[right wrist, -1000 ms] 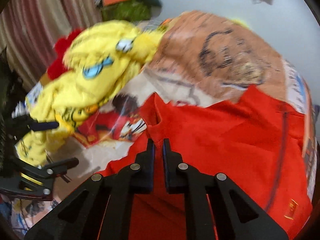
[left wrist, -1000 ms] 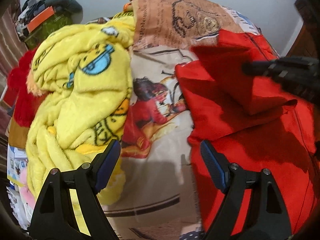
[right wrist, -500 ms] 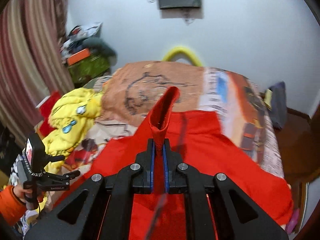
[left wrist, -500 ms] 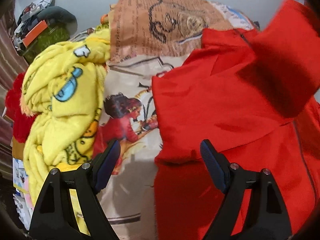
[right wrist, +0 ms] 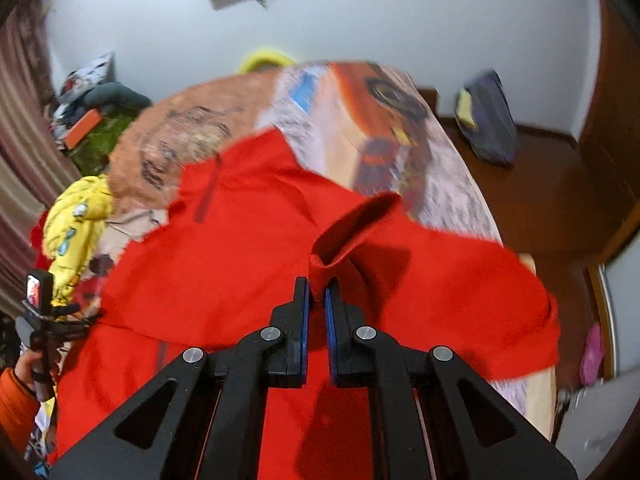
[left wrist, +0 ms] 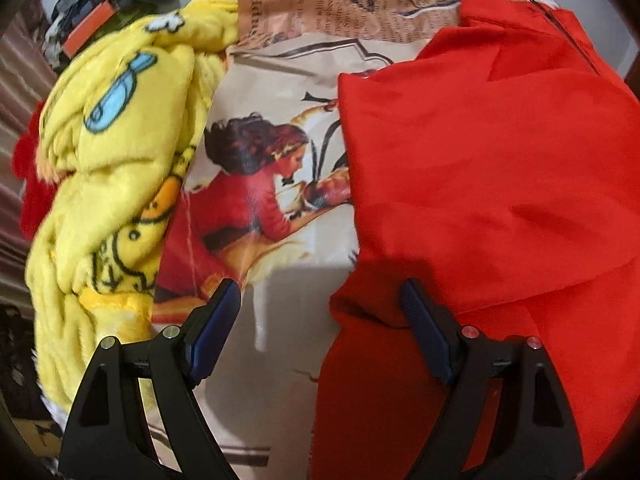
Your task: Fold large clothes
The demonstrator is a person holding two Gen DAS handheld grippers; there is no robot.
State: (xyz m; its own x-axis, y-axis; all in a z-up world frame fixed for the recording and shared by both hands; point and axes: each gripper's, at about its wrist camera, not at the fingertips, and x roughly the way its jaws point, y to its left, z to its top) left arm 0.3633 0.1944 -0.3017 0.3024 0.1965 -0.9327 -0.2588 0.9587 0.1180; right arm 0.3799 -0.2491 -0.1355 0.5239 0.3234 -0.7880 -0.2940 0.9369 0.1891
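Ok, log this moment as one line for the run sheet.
stage: folding red garment on bed | right gripper: shut on lifted cuff | left gripper: open, empty, at garment's edge | yellow blanket: bunched aside

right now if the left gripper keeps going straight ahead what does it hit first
Most likely the printed bedsheet between its open fingers. The left gripper has the red garment edge near its right finger, so depth is uncertain.

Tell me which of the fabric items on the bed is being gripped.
The red garment: the right gripper is shut on a raised fold of it. The yellow fleece lies bunched and untouched, and the left gripper is open and empty.
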